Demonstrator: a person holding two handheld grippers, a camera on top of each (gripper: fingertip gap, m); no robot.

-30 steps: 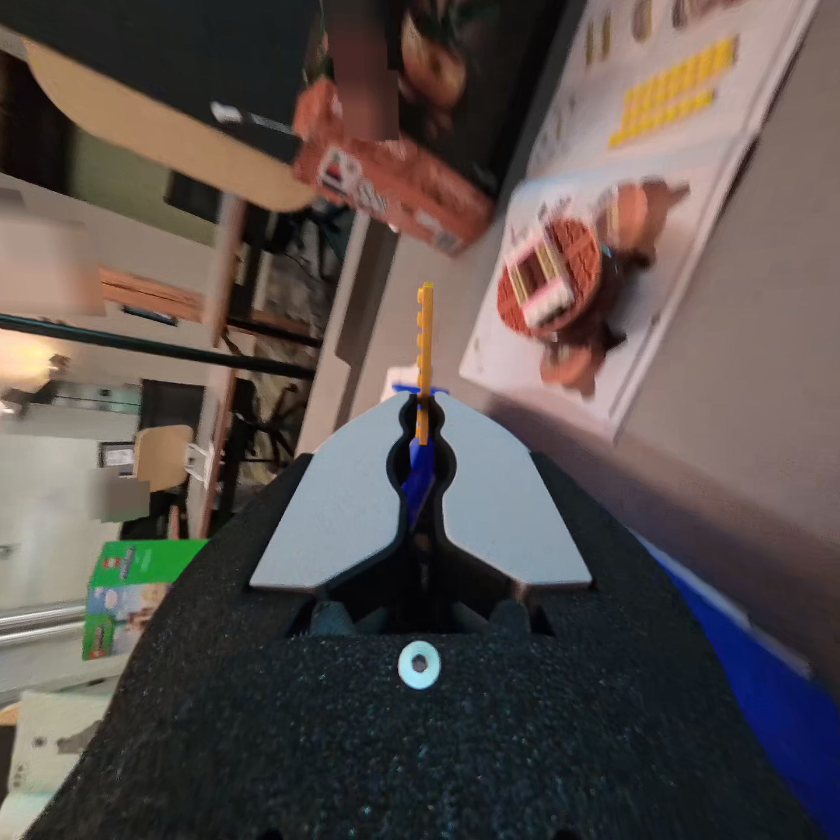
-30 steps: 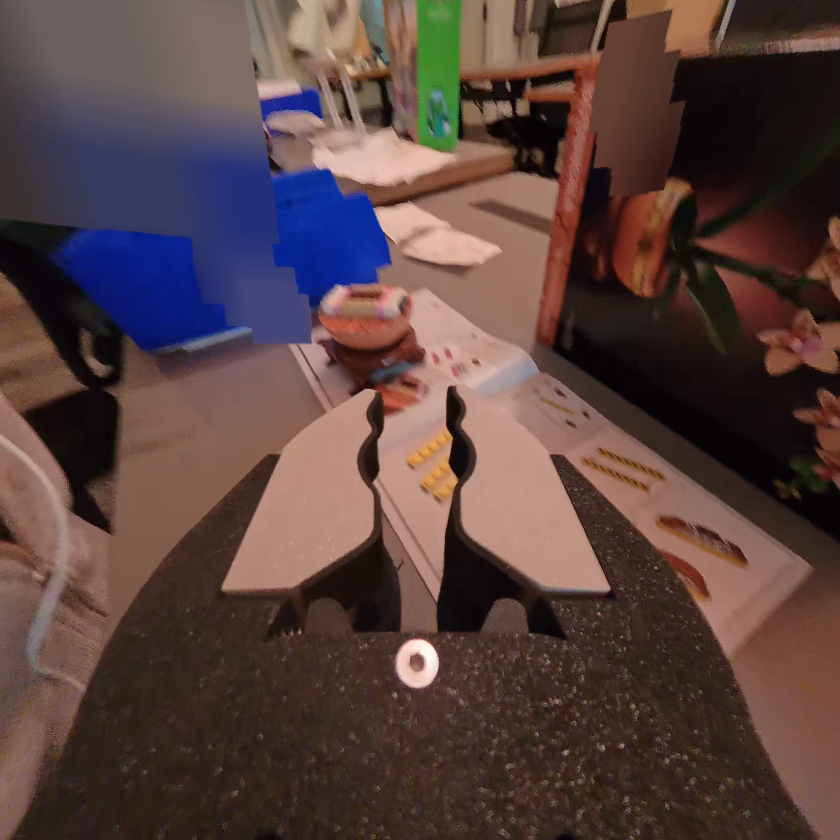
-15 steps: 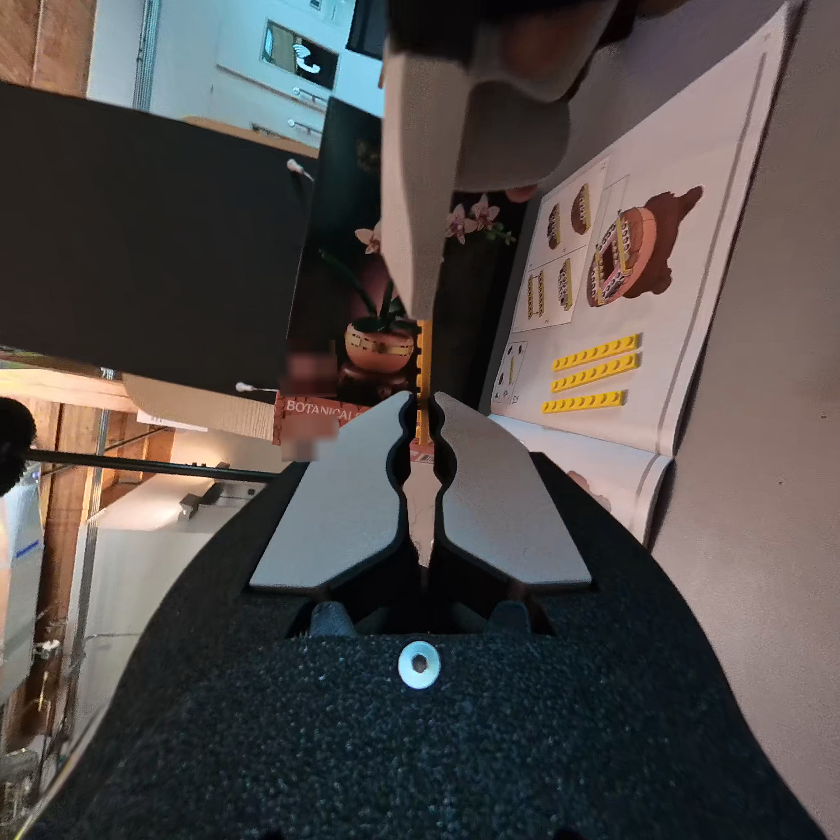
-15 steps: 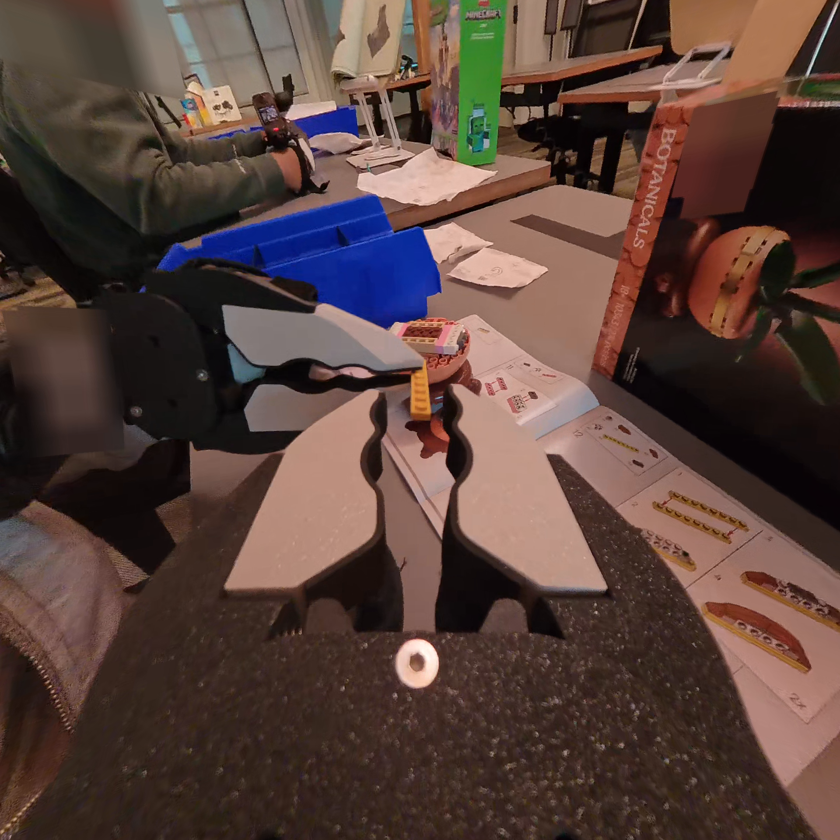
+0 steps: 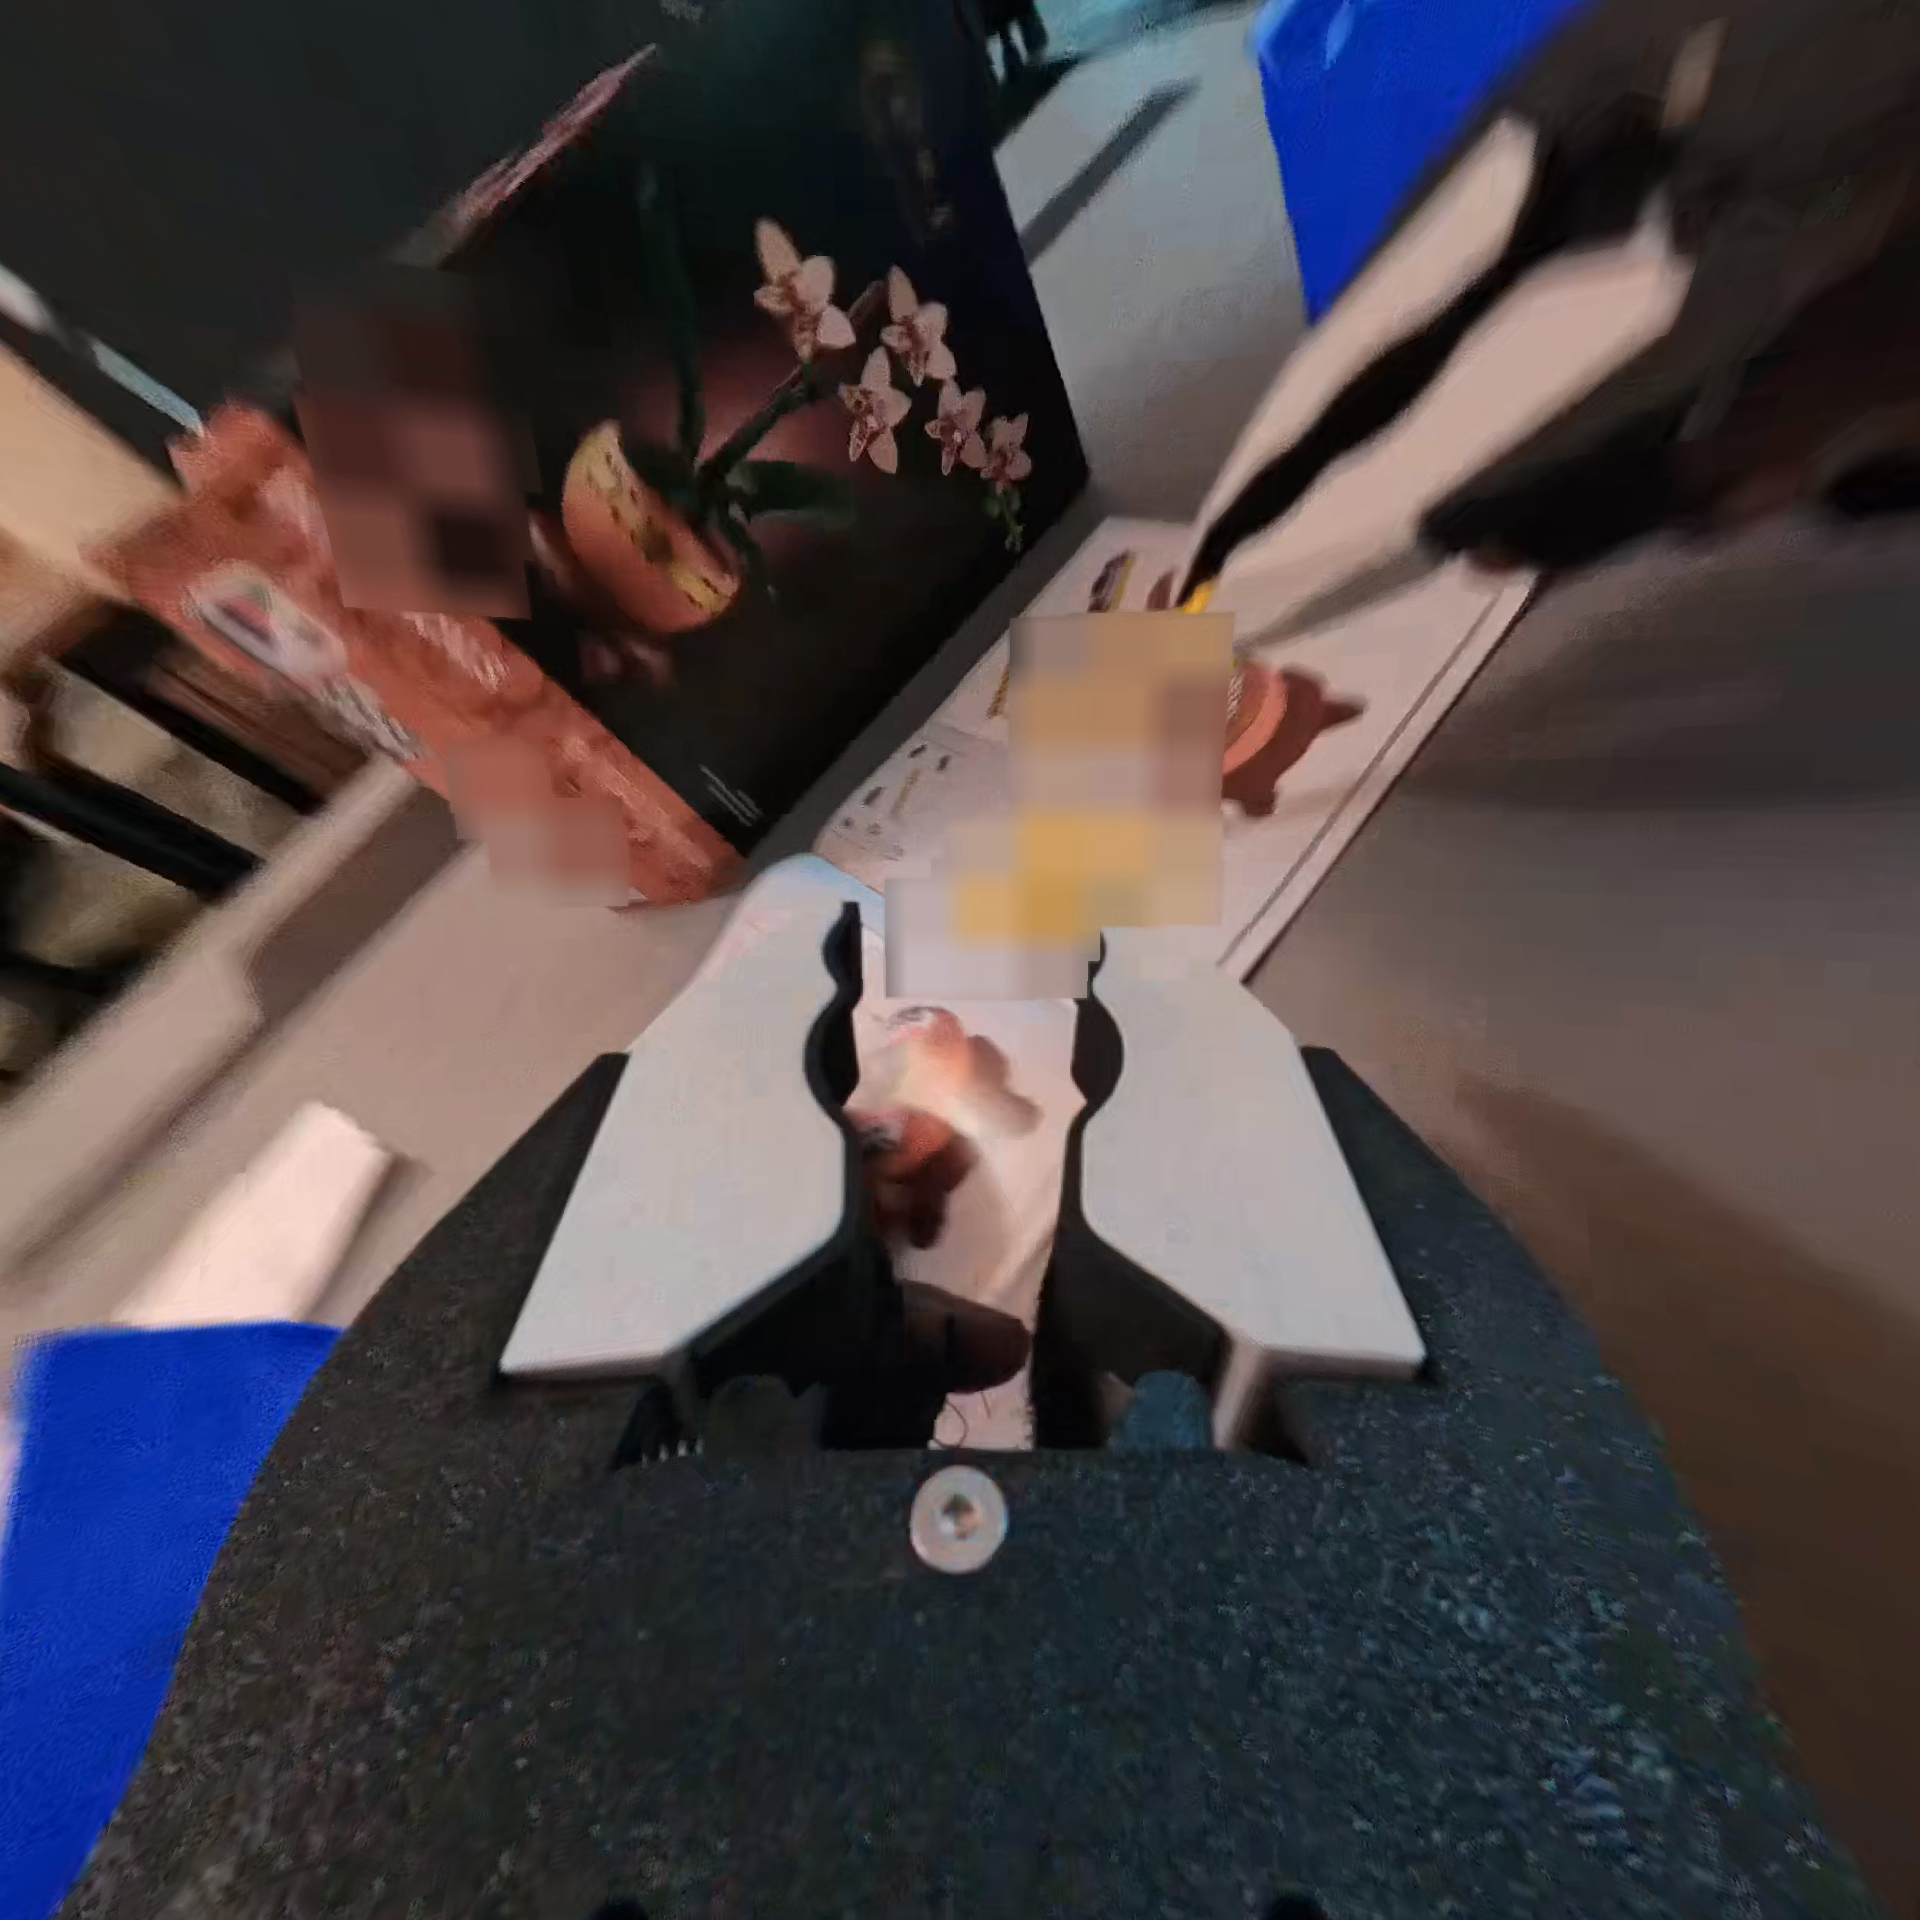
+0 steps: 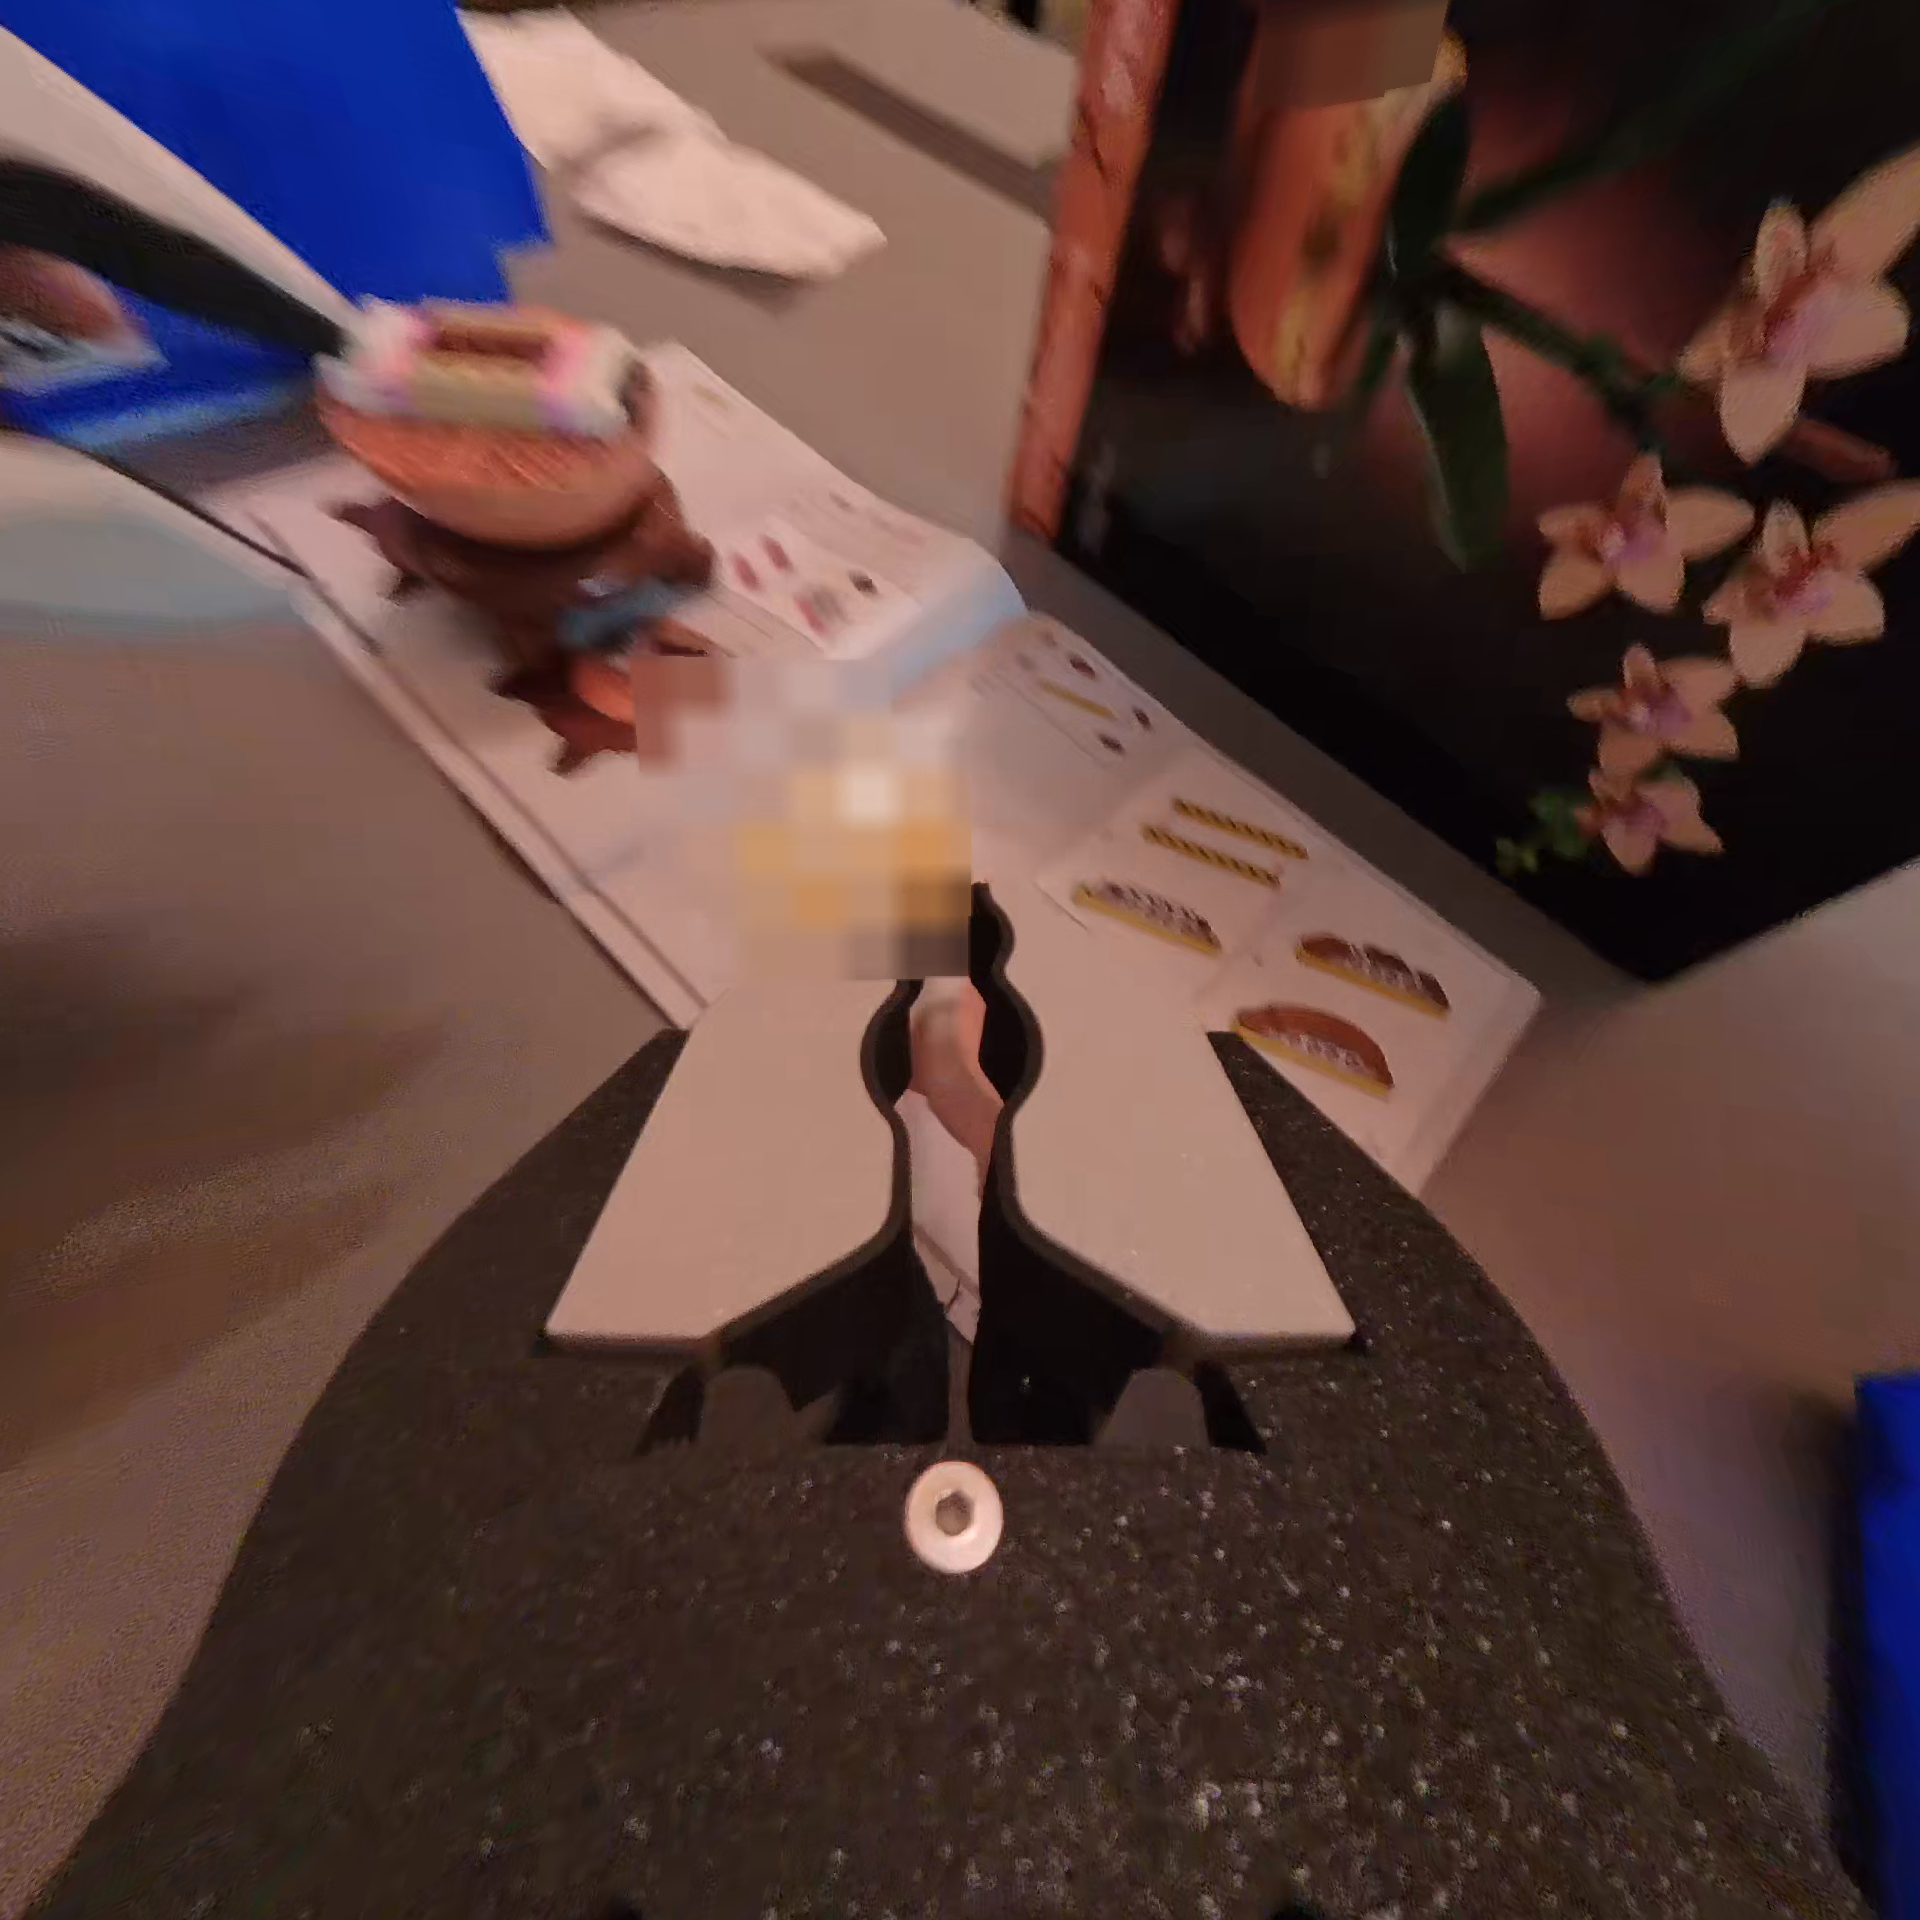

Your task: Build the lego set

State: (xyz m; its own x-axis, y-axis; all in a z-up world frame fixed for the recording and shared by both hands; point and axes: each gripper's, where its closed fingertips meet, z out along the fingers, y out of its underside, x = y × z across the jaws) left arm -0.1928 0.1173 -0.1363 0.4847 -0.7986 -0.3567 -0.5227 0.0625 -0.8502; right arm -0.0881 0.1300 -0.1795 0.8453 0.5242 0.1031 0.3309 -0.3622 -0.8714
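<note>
One lego pot model [image 6: 488,457] stands upright on the open instruction booklet [image 6: 1351,935], left of centre in the upper half of the right wrist view. It is a terracotta bowl on a dark brown base, with its mouth facing up. The pink, white and yellow frame on its top has its long side running roughly left to right across the frame.

The left gripper [image 5: 971,935] has its fingers [image 5: 707,1164] spread wide. A blurred reddish-brown shape shows through the gap. In the right wrist view that gripper is a dark streak at the upper left, and its tip reaches the model's top rim. Blur hides whether it touches.

The right gripper [image 6: 940,935] has its fingers [image 6: 1132,1164] drawn close together. In the left wrist view it comes in from the upper right, with one yellow piece [image 5: 1200,600] at its tips, apparently pinched. Too little of the piece shows to tell its long axis.

One dark box [image 6: 1507,468] with a pictured orchid stands upright on the grey table [image 6: 260,987], touching the booklet's far edge. Two blue bins show, one at the upper left [image 6: 312,135] and one at the lower right edge [image 6: 1886,1558]. One white paper [image 6: 707,197] lies at the top centre.
</note>
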